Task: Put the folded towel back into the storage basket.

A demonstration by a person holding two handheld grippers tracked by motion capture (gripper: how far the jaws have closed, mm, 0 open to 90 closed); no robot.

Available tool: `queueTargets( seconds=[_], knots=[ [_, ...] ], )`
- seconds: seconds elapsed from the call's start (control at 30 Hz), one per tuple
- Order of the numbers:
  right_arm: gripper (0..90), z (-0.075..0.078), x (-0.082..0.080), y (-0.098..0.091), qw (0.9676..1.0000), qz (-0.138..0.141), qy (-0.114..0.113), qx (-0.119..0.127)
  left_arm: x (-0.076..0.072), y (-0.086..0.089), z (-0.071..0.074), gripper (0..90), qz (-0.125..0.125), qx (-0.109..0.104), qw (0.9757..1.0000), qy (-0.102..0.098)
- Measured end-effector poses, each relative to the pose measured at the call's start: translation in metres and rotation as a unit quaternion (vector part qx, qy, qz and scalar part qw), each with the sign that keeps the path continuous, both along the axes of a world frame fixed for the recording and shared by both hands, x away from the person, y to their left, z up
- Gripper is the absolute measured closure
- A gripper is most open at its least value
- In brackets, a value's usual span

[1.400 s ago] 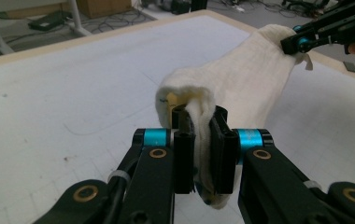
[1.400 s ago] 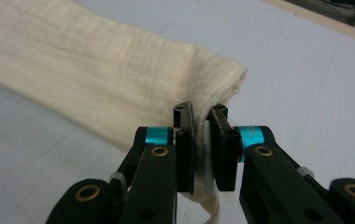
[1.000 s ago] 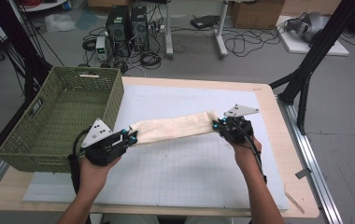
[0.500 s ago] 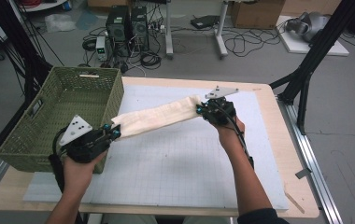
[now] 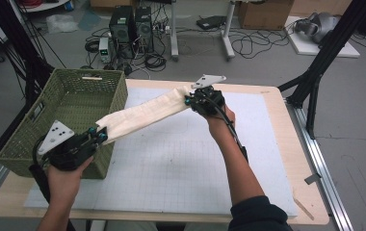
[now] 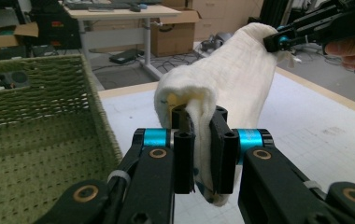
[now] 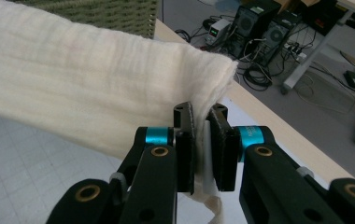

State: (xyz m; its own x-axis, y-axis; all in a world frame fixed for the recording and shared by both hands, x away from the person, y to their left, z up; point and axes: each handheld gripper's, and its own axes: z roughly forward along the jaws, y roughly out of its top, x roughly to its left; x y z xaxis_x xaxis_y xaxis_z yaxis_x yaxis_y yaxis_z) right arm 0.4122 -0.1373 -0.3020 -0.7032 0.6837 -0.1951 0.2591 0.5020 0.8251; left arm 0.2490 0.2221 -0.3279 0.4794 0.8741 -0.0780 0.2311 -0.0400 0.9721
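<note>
Cloth [image 5: 145, 114] is held stretched in the air between basket [image 5: 70, 103] and counter [image 5: 181, 159], its ends clamped in the left claw [image 5: 99, 136] and right claw [image 5: 189, 101]. Both ends should be kept level and lowered together into the basket, tension eased gently.

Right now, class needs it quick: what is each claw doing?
Left claw: closed on one end of the cream cloth.
Right claw: closed on the cloth's other end.
</note>
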Motion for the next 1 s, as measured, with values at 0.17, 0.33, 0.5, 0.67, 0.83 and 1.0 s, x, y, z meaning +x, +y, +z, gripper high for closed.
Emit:
queueTargets(
  seconds=[0.17, 0.33, 0.5, 0.67, 0.83, 1.0],
  knots=[
    [82.4, 0.003, 0.005, 0.016, 0.9999, 0.012, -0.006, -0.002, -0.005, 0.010, 0.002, 81.7, 0.014, -0.002, 0.9999, -0.004],
    [82.4, 0.007, 0.010, 0.032, 0.9997, 0.023, -0.011, -0.002, -0.009, 0.021, 0.004, 81.7, 0.029, -0.005, 0.9995, -0.008],
    [82.4, 0.011, 0.019, 0.049, 0.9992, 0.036, -0.016, -0.010, -0.011, 0.029, 0.005, 81.7, 0.042, -0.005, 0.9990, -0.009],
    [82.4, 0.015, 0.030, 0.067, 0.9989, 0.043, -0.017, -0.007, -0.013, 0.038, 0.004, 81.7, 0.057, -0.008, 0.9983, -0.010],
    [82.4, 0.017, 0.039, 0.088, 0.9981, 0.058, -0.021, -0.008, -0.016, 0.051, 0.004, 81.7, 0.075, -0.010, 0.9971, -0.010],
    [82.4, 0.019, 0.046, 0.109, 0.9970, 0.073, -0.023, -0.013, -0.019, 0.061, 0.004, 81.7, 0.091, -0.012, 0.9957, -0.011]
  ],
)
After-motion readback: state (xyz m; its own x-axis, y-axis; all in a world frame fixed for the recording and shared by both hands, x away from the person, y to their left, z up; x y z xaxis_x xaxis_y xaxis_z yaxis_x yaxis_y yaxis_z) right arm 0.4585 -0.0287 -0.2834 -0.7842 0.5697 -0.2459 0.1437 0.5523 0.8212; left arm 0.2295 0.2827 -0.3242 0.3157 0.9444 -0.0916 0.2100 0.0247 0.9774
